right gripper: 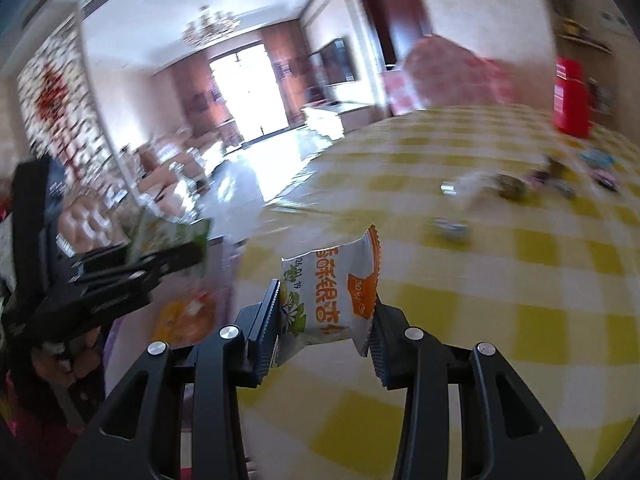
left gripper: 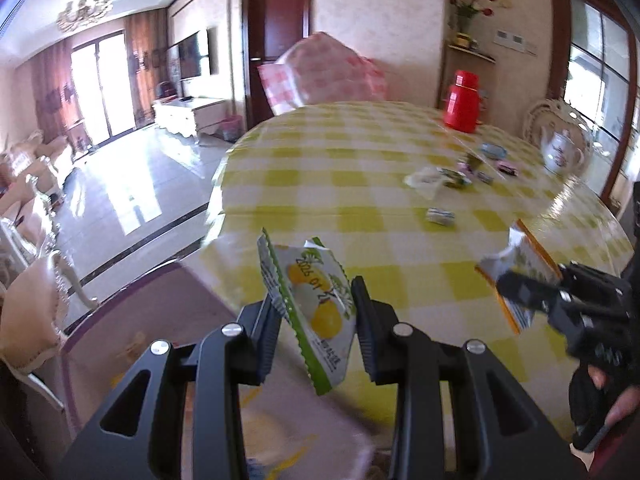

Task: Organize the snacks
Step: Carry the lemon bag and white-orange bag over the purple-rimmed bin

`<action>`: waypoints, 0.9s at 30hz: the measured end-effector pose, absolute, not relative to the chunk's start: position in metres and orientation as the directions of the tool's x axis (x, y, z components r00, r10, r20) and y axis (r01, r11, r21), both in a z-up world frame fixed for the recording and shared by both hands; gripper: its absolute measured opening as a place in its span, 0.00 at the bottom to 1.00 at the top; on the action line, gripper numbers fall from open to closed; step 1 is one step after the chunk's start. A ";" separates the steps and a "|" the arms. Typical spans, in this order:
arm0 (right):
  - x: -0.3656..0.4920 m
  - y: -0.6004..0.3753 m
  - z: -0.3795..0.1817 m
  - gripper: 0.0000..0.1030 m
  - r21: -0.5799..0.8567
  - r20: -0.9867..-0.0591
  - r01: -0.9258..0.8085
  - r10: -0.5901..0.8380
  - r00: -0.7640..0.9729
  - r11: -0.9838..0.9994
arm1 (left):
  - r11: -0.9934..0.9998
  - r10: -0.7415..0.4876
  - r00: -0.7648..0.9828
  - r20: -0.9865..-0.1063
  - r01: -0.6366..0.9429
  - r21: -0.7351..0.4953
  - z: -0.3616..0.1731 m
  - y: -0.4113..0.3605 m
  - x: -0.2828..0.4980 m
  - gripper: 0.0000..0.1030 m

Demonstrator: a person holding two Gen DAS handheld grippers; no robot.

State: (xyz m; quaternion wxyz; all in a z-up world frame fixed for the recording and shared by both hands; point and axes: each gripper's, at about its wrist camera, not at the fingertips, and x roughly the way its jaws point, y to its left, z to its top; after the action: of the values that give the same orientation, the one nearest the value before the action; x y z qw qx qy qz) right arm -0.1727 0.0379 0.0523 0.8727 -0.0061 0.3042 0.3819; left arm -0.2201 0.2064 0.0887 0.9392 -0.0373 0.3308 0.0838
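My left gripper [left gripper: 314, 312] pinches a green and white snack packet [left gripper: 316, 312] and holds it up over the near left edge of the yellow checked table [left gripper: 360, 184]. My right gripper [right gripper: 326, 312] pinches an orange and white snack packet [right gripper: 332, 296] over the near side too. Far right on the table stand a red flask [left gripper: 462, 102] and a white teapot [left gripper: 560, 152], with small wrapped sweets [left gripper: 440, 216] lying loose near them; I cannot see inside either.

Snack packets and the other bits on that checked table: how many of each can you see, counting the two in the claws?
Packets held in grippers: 2, a green-edged packet and an orange-edged packet.
Small wrapped sweets loose on the tablecloth: about 7, blurred, so not exact; one lies apart.
Red flask: 1.
White teapot: 1.
Total: about 11.
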 end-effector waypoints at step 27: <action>-0.251 0.194 0.017 0.45 0.091 -0.649 -0.889 0.704 0.290 0.449 | 0.934 0.244 0.678 -0.693 -0.356 -0.019 0.075 0.351 -0.278 0.35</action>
State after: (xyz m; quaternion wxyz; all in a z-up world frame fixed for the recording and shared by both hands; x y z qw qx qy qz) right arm -0.2508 0.1940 0.0166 0.7897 -0.1455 0.3177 0.5042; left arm -0.2784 0.3507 0.0751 0.9128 -0.0763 0.3659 0.1643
